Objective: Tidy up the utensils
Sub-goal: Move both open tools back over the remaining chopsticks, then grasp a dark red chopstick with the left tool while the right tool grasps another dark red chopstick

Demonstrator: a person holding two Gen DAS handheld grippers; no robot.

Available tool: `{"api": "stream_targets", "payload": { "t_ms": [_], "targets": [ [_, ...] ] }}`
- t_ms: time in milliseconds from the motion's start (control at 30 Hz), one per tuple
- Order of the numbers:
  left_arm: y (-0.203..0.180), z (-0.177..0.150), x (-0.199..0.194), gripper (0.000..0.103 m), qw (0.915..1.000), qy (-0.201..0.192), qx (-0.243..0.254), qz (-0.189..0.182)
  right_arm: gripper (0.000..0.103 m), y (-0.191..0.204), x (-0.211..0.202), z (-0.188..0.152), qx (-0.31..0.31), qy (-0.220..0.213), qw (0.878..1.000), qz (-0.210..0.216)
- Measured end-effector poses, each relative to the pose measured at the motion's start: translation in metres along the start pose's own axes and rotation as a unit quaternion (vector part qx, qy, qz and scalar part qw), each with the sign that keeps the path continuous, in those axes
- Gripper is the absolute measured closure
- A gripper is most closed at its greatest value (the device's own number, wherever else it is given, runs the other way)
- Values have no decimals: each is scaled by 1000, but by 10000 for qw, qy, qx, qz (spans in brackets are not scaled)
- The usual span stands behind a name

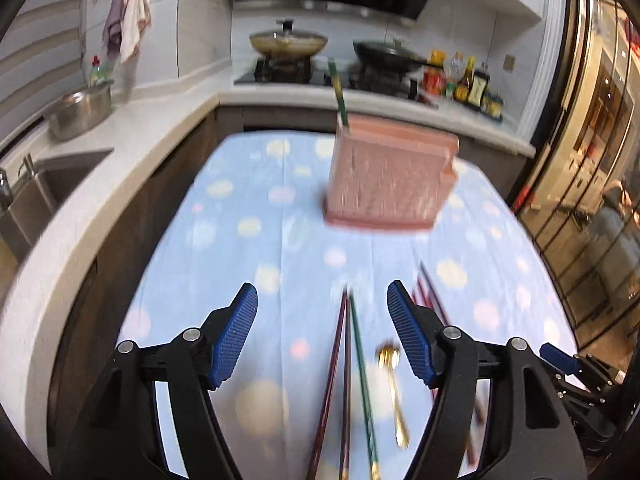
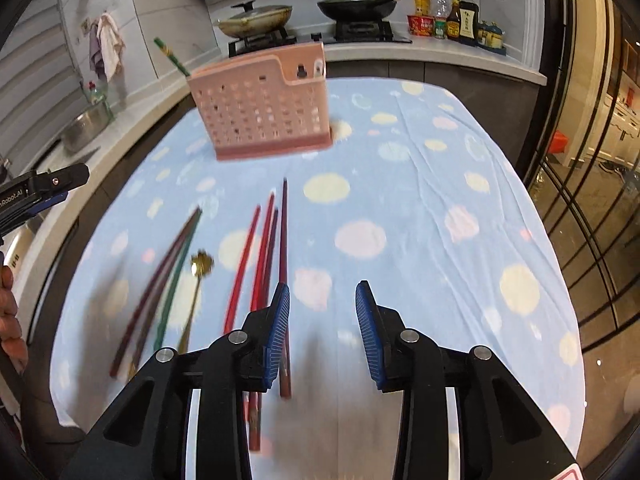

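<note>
**Now, chopsticks lying loose, both claws waiting wide**

Right, the loose utensils are lying on the cloth on the near side of the pink holder (image 2: 264, 108), well apart from it. A dark pair with a green chopstick (image 1: 362, 376) is sitting directly under the left gripper (image 1: 322, 332), the gold spoon (image 1: 394, 388) lying just beside them. The red chopsticks (image 2: 260, 256) are fanning out further right, reaching under the right gripper (image 2: 322, 336). One green stick (image 2: 172, 56) is already standing in the holder's left end, leaning outward.

Both claws are gaping well open, gripping nothing, hovering over the cloth. The frames are blurring, so fine detail is escaping me.

These sticks are looking light, stiff, thin and probably slick, lying flat on soft fabric. Pinching one near its middle, across its width, is looking the safest bet; the ends would be inviting it to swing. The spoon's slender handle is looking the better hold than its bowl.

The spotted blue tablecloth (image 2: 440, 200) is spreading around everything.
</note>
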State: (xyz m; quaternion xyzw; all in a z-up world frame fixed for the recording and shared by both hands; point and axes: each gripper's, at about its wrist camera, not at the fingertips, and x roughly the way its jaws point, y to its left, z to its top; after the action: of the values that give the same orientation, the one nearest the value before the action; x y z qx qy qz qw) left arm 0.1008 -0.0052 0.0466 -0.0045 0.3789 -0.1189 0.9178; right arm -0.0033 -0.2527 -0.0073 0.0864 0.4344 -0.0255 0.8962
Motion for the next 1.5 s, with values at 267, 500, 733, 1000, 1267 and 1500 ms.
{"api": "stream_targets", "payload": {
  "t_ms": [267,500,733,1000,1267,1500],
  "targets": [
    [-7,-82,-12,39,9978,394,458,288,69,9,1,-59,-65,296,9993,-220],
    [-8,-116,-17,39,9955,514,666,438,69,26,-10,-73,-307,144,9988,-347],
    [-8,-126,-18,39,9950,572,681,456,69,31,-13,-81,-334,165,9987,-361],
    [-10,-128,-13,39,9945,619,710,457,69,30,-9,-76,-267,179,9988,-373],
    [-6,-132,-5,40,9942,709,668,466,69,25,6,-69,-125,263,9990,-339],
    [0,-133,2,40,9938,783,614,498,69,32,17,-57,-212,238,9989,-352]
  ]
}}
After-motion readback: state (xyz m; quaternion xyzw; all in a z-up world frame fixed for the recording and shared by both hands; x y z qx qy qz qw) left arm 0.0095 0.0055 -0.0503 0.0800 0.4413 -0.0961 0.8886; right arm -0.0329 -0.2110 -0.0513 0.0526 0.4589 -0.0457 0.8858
